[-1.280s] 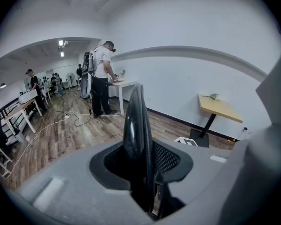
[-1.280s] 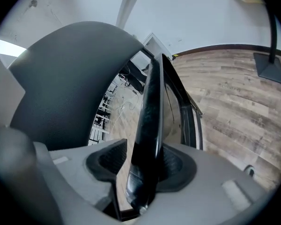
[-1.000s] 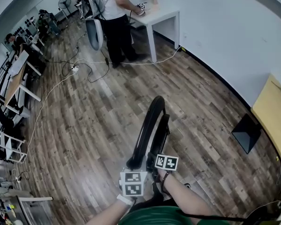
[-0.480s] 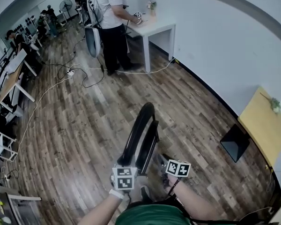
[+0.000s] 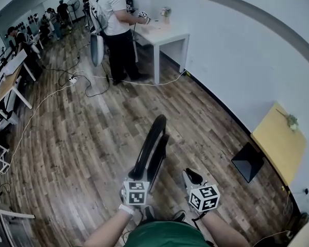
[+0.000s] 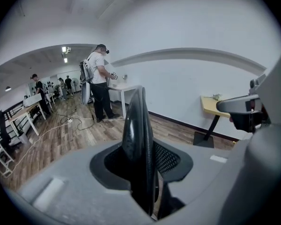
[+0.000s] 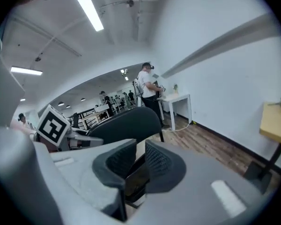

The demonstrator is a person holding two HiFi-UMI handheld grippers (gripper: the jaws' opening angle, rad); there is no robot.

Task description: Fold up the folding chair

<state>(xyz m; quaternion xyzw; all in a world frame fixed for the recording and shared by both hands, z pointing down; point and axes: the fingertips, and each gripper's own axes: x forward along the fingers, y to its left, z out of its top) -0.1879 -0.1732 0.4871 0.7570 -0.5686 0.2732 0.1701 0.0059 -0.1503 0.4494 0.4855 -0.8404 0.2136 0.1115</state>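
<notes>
Where left gripper clamps, chair edge glossy, curved.

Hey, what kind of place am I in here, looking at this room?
Probably an open-plan lab or workshop, not a home: a long wood-plank floor with loose white cables trailing across it, a plain white table against the wall, and several people standing at work benches further back.

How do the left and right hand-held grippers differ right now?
Left hand-held gripper is clamped on the edge of the black folding chair; right hand-held gripper holds nothing, its jaws having just been closing to a narrow gap. Left sits at the chair; right is clear of it. Both carry marker cubes.
</notes>
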